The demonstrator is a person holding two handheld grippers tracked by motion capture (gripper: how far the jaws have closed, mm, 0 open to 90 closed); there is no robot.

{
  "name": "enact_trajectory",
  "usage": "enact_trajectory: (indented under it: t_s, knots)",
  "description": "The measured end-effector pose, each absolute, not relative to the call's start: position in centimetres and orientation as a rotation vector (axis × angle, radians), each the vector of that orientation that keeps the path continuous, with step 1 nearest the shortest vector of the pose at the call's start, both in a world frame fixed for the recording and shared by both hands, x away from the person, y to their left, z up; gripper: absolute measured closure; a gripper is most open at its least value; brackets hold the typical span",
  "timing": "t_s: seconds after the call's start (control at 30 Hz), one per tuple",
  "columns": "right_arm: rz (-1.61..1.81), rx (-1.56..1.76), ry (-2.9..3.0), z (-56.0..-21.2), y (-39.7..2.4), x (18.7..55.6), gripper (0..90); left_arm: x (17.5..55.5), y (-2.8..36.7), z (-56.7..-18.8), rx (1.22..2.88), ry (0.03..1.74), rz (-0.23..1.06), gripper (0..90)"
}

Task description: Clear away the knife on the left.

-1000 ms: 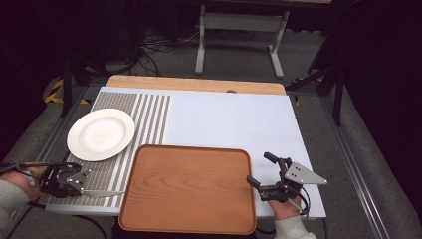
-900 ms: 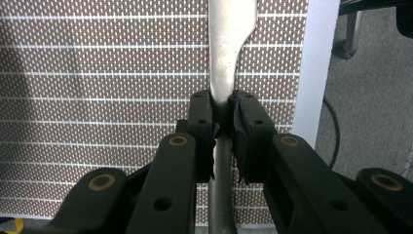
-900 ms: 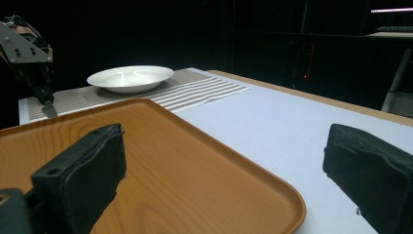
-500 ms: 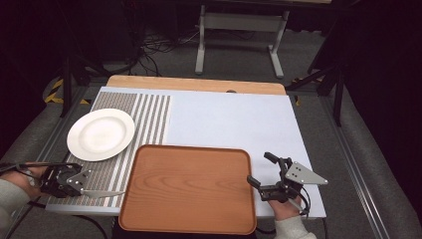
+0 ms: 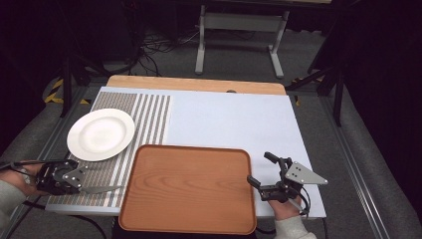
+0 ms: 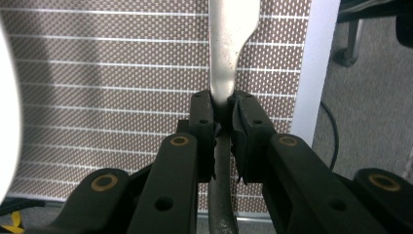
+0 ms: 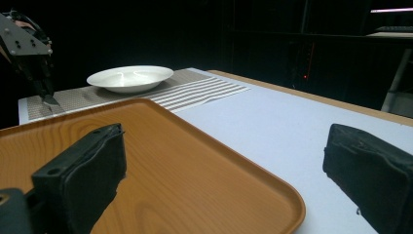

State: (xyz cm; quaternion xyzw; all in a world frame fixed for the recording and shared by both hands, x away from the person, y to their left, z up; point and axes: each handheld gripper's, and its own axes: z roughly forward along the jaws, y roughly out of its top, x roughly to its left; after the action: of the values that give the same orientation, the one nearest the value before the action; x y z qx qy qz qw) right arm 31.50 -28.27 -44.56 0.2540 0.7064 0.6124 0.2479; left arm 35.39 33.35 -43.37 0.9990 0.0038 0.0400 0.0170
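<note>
Two grippers checked | my left gripper (image 5: pixel 82 187) clamps a knife (image 5: pixel 102 189) left of the tray (image 5: pixel 189 191), unmoved since a second ago, so placing remains | right gripper (image 5: pixel 262 171) gapes, empty, at tray's right edge.

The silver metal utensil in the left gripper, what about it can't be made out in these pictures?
- Silver metal utensil: its working end is cut off by the top edge of the left gripper view.
- High view: the utensil is too small to tell knife from spatula.
- Its handle end sits behind the left gripper.
</note>
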Motion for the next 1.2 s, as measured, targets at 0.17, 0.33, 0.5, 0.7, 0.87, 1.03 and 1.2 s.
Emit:
enact_trajectory:
  t_s: [0.17, 0.33, 0.5, 0.7, 0.87, 1.03, 1.2]
  knots:
    - [1.669, 0.692, 1.925, -44.6, -28.3, 31.5, 2.5, 35.3, 33.4, -42.5, 3.073, 0.035, 0.132, 80.1]
    - [1.669, 0.69, 1.926, -44.5, -28.3, 31.5, 2.5, 35.3, 33.5, -41.2, 3.033, 0.071, 0.147, 80.1]
    - [1.674, 0.692, 1.922, -44.5, -28.3, 31.5, 2.5, 35.2, 33.4, -39.6, 2.982, 0.192, 0.135, 80.1]
    - [1.676, 0.688, 1.921, -44.5, -28.3, 31.5, 2.5, 35.1, 32.7, -38.4, 2.946, 0.259, 0.153, 80.1]
    - [1.677, 0.69, 1.917, -44.5, -28.4, 31.5, 2.5, 35.5, 31.6, -37.7, 2.899, 0.392, 0.129, 80.1]
    - [1.676, 0.693, 1.913, -44.4, -28.5, 31.5, 2.5, 35.8, 30.9, -37.0, 2.834, 0.473, 0.084, 80.1]
    - [1.679, 0.693, 1.914, -44.4, -28.6, 31.5, 2.4, 36.0, 30.0, -36.5, 2.78, 0.59, 0.031, 80.0]
